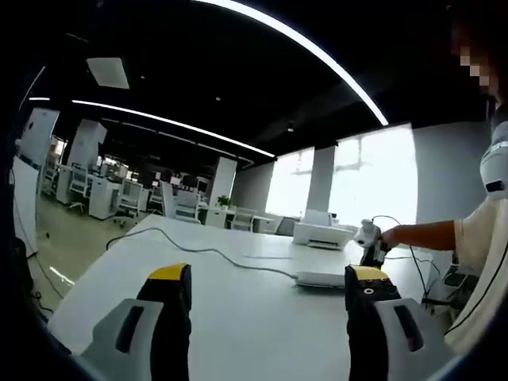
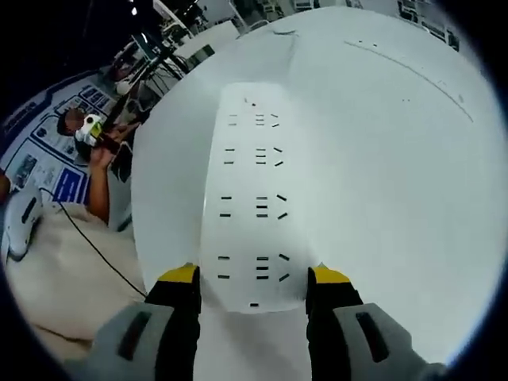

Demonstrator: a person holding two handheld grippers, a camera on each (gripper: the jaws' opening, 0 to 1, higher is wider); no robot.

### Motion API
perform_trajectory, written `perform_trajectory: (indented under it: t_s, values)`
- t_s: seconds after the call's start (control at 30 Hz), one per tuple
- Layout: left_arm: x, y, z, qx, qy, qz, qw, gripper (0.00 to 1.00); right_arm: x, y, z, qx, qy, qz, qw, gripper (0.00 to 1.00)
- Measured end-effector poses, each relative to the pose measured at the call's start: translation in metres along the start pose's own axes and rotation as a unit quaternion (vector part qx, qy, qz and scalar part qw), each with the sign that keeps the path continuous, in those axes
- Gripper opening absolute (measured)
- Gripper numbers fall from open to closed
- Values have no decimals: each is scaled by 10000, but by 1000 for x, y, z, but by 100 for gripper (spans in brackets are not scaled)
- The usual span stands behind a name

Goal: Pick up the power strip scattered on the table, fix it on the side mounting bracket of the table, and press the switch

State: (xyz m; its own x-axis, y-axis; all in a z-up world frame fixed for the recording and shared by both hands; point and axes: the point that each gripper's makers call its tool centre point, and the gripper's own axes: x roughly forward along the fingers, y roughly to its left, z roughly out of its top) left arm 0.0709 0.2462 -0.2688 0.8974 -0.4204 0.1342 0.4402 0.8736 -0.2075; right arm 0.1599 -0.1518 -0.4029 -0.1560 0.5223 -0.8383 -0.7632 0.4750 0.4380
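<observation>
The white power strip (image 2: 252, 182) lies lengthwise on the white table (image 2: 397, 159), its rows of sockets facing up. My right gripper (image 2: 254, 278) holds its near end, with both yellow-tipped jaws against the long sides. In the left gripper view the power strip (image 1: 320, 279) rests flat near the table's right side, its grey cable (image 1: 198, 251) trailing off to the left. There the right gripper (image 1: 371, 252), held in a person's hand, stands over the strip's right end. My left gripper (image 1: 268, 278) hovers open above the table, a short way from the strip.
A white printer-like box (image 1: 321, 234) sits at the table's far right. The person in a beige top (image 2: 55, 270) stands at the table's left edge (image 2: 136, 206), holding the left gripper (image 2: 91, 127). Office desks and chairs (image 1: 119, 194) fill the room behind.
</observation>
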Motion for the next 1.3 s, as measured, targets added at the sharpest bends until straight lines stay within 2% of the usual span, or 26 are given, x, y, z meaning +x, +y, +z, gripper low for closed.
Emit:
perform_trajectory:
  t_s: [0.43,0.6,0.83,1.3]
  values:
    - [12,-13,-7,-172,83,-133,9997,82,3,7,2,436,-212,7,9988,48]
    - [19,-10,-21,-282,379,-17,9989,83,6,14,4,526,-362,103,9979,48]
    - [29,-10,-34,-610,667,86,9959,84,11,19,3,516,-340,-35,9981,48]
    - [54,-27,-39,-633,953,-129,9934,84,12,21,1,500,-283,-127,9983,47]
